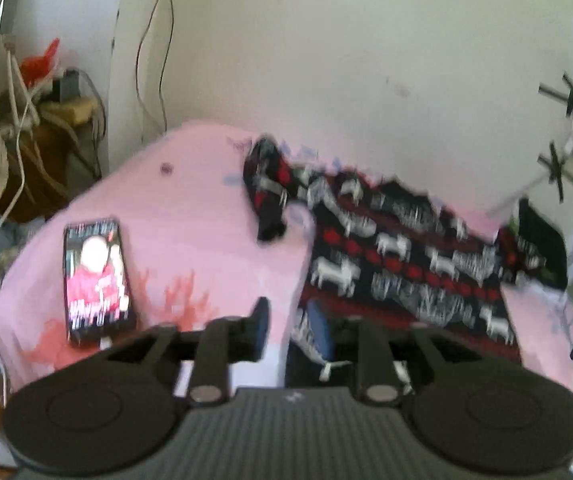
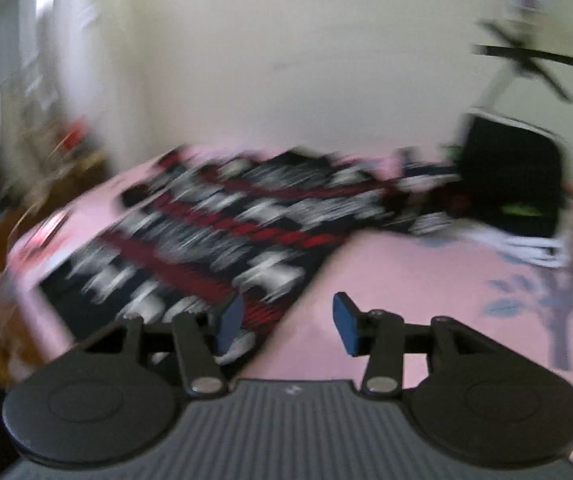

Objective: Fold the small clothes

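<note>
A small dark knitted sweater (image 1: 406, 256) with white animal and red patterns lies spread on the pink cloth-covered table (image 1: 190, 216). One sleeve (image 1: 270, 188) is bent at its far left. My left gripper (image 1: 292, 332) is open at the sweater's near left hem, with the right finger over the fabric edge. In the blurred right wrist view the sweater (image 2: 222, 232) lies to the left; my right gripper (image 2: 286, 320) is open at its near right corner, left finger over the hem, right finger over bare pink cloth.
A phone (image 1: 96, 280) with a lit screen lies on the table's left. A black bag (image 2: 514, 180) stands at the far right by the sweater's other sleeve. Cables and clutter (image 1: 26, 92) sit left of the table. A wall is behind.
</note>
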Demonstrator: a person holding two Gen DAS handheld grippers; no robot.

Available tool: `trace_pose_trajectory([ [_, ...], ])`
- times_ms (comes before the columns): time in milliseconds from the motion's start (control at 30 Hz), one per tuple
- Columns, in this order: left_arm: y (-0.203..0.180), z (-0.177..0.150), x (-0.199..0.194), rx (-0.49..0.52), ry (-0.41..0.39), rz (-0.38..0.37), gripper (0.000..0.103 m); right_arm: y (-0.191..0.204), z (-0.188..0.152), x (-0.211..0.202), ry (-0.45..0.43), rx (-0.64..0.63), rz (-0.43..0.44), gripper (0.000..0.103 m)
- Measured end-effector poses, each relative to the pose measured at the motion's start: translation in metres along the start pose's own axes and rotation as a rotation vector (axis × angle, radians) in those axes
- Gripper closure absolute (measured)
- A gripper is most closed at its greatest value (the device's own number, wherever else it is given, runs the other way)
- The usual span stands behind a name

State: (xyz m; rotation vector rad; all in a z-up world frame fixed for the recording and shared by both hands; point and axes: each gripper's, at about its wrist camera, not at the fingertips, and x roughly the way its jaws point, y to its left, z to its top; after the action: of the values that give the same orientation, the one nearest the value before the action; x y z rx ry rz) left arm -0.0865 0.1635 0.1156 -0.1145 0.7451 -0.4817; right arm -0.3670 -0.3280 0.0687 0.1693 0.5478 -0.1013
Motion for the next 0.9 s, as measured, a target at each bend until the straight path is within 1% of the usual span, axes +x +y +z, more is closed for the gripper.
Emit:
trace_pose_trajectory([
  [33, -0.005, 0.007, 0.003, 0.009, -0.019, -0.003, 0.057, -0.015, 0.006, 0.004, -0.021, 0.065, -0.02, 0.063],
  [67, -0.011, 0.011, 0.006, 0.023, -0.036, -0.009, 0.054, -0.029, 0.01, 0.008, -0.044, 0.135, -0.027, 0.06],
  [100, -0.018, 0.015, 0.012, 0.037, -0.04, -0.016, 0.053, -0.042, 0.015, 0.015, -0.067, 0.195, -0.023, 0.054],
  [167, -0.033, 0.021, 0.034, 0.071, -0.025, -0.036, 0.053, -0.059, 0.026, 0.03, -0.119, 0.281, -0.021, 0.046],
  [267, -0.059, 0.027, 0.076, 0.118, -0.003, -0.046, 0.049, -0.081, 0.042, 0.065, -0.166, 0.4, -0.002, 0.046],
  [367, -0.085, 0.028, 0.128, 0.184, 0.013, -0.006, 0.049, -0.105, 0.055, 0.104, -0.183, 0.54, 0.013, 0.046],
  [467, -0.112, 0.028, 0.181, 0.282, 0.011, 0.064, 0.049, -0.122, 0.061, 0.136, -0.215, 0.648, -0.023, 0.047],
  [500, -0.117, 0.028, 0.195, 0.304, 0.012, 0.078, 0.049, -0.128, 0.061, 0.142, -0.226, 0.686, -0.033, 0.045],
  [533, -0.119, 0.028, 0.208, 0.32, 0.014, 0.083, 0.049, -0.134, 0.061, 0.148, -0.239, 0.735, -0.038, 0.054],
  [567, -0.12, 0.03, 0.221, 0.327, 0.021, 0.08, 0.049, -0.137, 0.062, 0.15, -0.255, 0.776, -0.053, 0.078],
  [600, -0.118, 0.031, 0.234, 0.322, 0.035, 0.065, 0.049, -0.138, 0.063, 0.15, -0.272, 0.798, -0.059, 0.086],
  [633, -0.115, 0.033, 0.242, 0.313, 0.044, 0.054, 0.049, -0.135, 0.064, 0.148, -0.306, 0.801, -0.071, 0.086],
  [667, -0.11, 0.035, 0.251, 0.298, 0.052, 0.046, 0.049, -0.127, 0.071, 0.142, -0.355, 0.772, -0.096, 0.087],
  [700, -0.104, 0.037, 0.258, 0.278, 0.053, 0.041, 0.049, -0.116, 0.082, 0.136, -0.389, 0.718, -0.129, 0.087],
  [733, -0.097, 0.039, 0.262, 0.257, 0.048, 0.037, 0.049, -0.099, 0.095, 0.131, -0.427, 0.634, -0.149, 0.087],
  [800, -0.081, 0.042, 0.267, 0.193, 0.028, 0.006, 0.049, -0.052, 0.126, 0.123, -0.509, 0.399, -0.177, 0.087],
  [833, -0.074, 0.044, 0.269, 0.161, 0.02, -0.013, 0.047, -0.027, 0.14, 0.127, -0.528, 0.284, -0.184, 0.086],
  [867, -0.065, 0.044, 0.271, 0.124, 0.016, -0.032, 0.046, 0.002, 0.155, 0.135, -0.529, 0.155, -0.173, 0.079],
  [900, -0.058, 0.044, 0.272, 0.102, 0.02, -0.039, 0.046, 0.03, 0.168, 0.149, -0.503, 0.041, -0.143, 0.072],
])
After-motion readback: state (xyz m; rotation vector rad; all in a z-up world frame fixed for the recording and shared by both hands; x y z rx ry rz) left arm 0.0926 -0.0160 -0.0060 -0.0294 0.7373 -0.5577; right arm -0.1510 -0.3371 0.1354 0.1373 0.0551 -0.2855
